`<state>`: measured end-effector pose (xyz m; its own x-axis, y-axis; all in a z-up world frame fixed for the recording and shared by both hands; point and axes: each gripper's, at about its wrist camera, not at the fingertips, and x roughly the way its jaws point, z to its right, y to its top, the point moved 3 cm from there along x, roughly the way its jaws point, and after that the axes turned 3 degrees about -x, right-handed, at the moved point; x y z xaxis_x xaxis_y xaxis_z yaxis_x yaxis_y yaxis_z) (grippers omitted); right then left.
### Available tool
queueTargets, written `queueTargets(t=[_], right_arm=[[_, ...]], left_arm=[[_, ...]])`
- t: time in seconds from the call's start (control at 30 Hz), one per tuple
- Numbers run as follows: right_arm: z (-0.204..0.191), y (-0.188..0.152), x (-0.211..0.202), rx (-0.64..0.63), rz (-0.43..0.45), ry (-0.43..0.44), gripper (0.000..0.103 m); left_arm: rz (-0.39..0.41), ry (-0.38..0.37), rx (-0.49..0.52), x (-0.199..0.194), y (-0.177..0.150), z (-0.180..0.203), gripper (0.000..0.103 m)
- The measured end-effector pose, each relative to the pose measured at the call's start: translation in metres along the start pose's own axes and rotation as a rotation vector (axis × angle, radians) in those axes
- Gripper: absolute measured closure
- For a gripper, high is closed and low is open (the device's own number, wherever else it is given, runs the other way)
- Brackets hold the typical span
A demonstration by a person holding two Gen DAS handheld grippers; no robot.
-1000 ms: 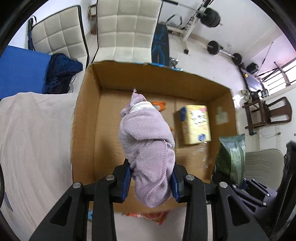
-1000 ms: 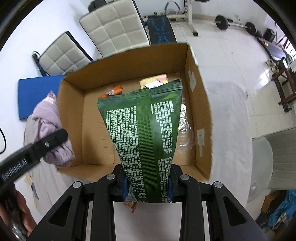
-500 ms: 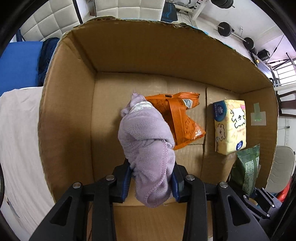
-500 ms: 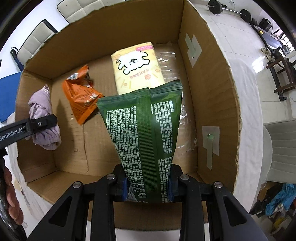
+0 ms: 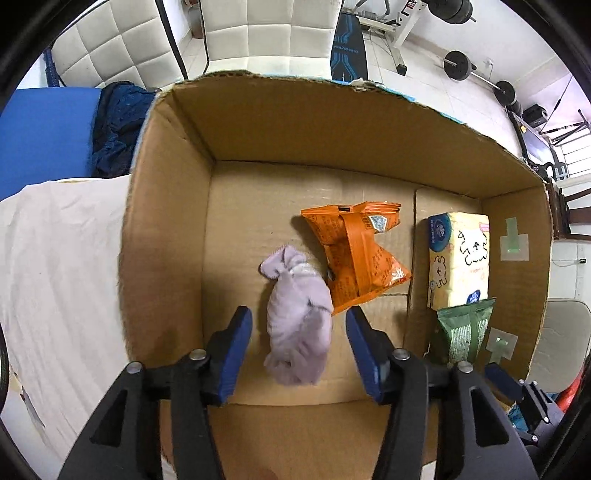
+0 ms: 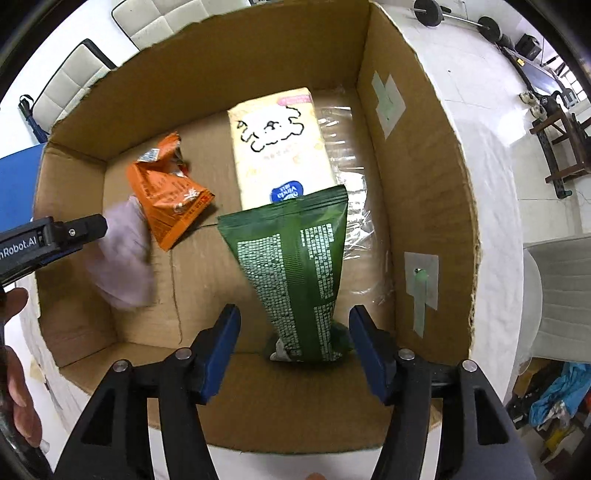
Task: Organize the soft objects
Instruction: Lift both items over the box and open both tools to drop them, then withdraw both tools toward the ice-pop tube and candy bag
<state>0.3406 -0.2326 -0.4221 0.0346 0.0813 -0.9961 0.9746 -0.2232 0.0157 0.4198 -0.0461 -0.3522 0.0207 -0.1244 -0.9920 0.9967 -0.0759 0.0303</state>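
Observation:
A lilac towel [image 5: 297, 317] lies loose between the open jaws of my left gripper [image 5: 298, 345], over the floor of the cardboard box [image 5: 258, 192]; it shows blurred in the right wrist view [image 6: 123, 254]. A green snack bag [image 6: 299, 273] sits loose between the open jaws of my right gripper [image 6: 293, 339], inside the box [image 6: 417, 184]; it also shows in the left wrist view [image 5: 463, 330]. An orange snack bag [image 5: 354, 254] and a yellow tissue pack [image 5: 458, 254] lie on the box floor.
A cream cloth [image 5: 59, 273] covers the table left of the box. White padded chairs [image 5: 269, 33] and a blue mat [image 5: 40, 136] stand behind it. Clear plastic wrap [image 6: 354, 155] lies by the box's right wall. Gym weights [image 5: 476, 74] are on the floor beyond.
Both grippers have opened over the box. The lilac towel and the green bag have been let go and are dropping or settling inside the box.

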Motion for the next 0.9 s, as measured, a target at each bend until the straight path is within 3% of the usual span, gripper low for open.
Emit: queueTargets(t=[0.1,0.17,0.3,0.9], right_arm=[[-0.003,-0.003,-0.01,-0.013,0.03,-0.008,0.01],[-0.004,-0.005,-0.02,-0.012,0.04,-0.003,0.006],[-0.006,-0.011,-0.027,-0.017,0.069,-0.014,0.0],[-0.004,-0.08,-0.116,-0.07,0.265,-0.067,0.0]], left_arm=[[0.025,0.003,-0.001,-0.01,-0.01,-0.001,0.042],[0.038,0.003,-0.001,-0.015,-0.019,-0.001,0.025],[0.069,0.032,0.014,-0.027,-0.038,-0.004,0.007],[0.321,0.071,0.044,-0.125,-0.128,-0.004,0.006]])
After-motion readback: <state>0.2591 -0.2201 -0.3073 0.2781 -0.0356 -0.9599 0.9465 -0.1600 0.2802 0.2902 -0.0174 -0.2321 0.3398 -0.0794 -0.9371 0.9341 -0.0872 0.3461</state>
